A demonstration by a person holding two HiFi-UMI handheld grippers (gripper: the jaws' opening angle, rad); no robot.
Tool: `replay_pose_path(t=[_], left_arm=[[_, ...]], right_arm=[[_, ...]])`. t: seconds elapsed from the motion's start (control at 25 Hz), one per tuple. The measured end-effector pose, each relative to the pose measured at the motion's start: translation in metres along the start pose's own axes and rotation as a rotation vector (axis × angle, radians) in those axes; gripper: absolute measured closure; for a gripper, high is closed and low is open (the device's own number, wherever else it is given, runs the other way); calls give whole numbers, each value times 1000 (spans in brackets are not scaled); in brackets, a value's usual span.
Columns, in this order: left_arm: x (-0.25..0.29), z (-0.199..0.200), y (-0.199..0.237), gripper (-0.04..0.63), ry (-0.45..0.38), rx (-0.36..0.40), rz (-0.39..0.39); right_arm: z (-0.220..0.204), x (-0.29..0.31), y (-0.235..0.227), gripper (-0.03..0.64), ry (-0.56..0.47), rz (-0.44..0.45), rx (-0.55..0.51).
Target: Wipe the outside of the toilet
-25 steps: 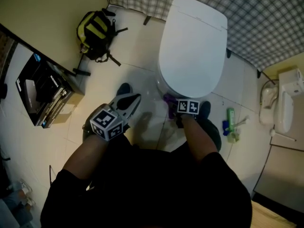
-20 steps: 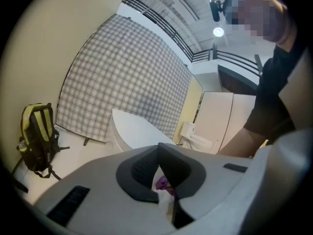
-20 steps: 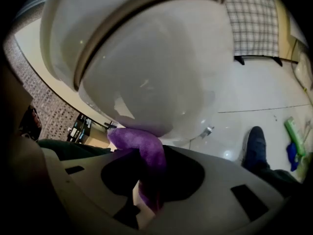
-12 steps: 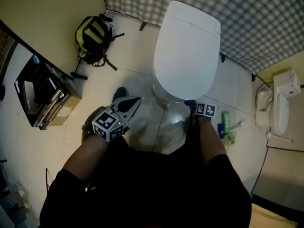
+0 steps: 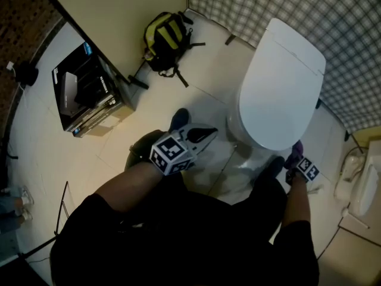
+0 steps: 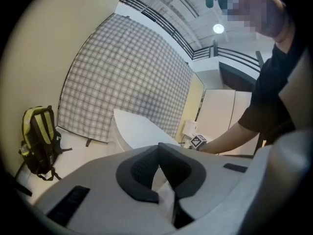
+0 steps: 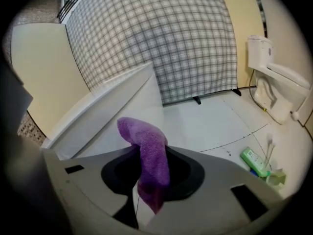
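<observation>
Pinching purple cloth, right gripper hangs beside toilet; left gripper closed.

Left claw hangs closed; right claw, arm outstretched, pinches purple cloth.

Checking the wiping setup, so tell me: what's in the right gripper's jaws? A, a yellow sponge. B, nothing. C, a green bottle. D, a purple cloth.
D: the right gripper has its jaws shut on a purple cloth, held up beside the white toilet.
</observation>
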State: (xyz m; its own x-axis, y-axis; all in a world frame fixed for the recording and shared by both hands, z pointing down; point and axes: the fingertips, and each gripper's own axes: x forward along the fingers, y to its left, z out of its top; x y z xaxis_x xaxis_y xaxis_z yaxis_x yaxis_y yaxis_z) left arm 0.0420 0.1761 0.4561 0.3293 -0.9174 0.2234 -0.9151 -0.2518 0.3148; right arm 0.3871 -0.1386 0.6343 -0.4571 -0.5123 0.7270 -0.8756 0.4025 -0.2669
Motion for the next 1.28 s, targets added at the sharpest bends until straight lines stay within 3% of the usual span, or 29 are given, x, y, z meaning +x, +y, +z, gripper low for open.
replay_pose_path(t=[0.12, 0.4, 0.64, 0.8, 1.0, 1.28], left_arm=[[0, 3, 11, 591, -5, -12, -3], [11, 17, 34, 591, -14, 32, 2], [41, 45, 40, 591, -15, 126, -18], [61, 77, 48, 591, -16, 151, -41], [65, 115, 67, 591, -33, 158, -20], [71, 206, 115, 591, -103, 214, 25]], right_arm=[[17, 3, 2, 505, -64, 20, 29], [23, -10, 45, 505, -103, 99, -7], [41, -44, 81, 505, -148, 163, -96], [76, -82, 86, 505, -232, 183, -129], [128, -124, 109, 505, -312, 213, -248], [222, -151, 197, 505, -440, 264, -416]])
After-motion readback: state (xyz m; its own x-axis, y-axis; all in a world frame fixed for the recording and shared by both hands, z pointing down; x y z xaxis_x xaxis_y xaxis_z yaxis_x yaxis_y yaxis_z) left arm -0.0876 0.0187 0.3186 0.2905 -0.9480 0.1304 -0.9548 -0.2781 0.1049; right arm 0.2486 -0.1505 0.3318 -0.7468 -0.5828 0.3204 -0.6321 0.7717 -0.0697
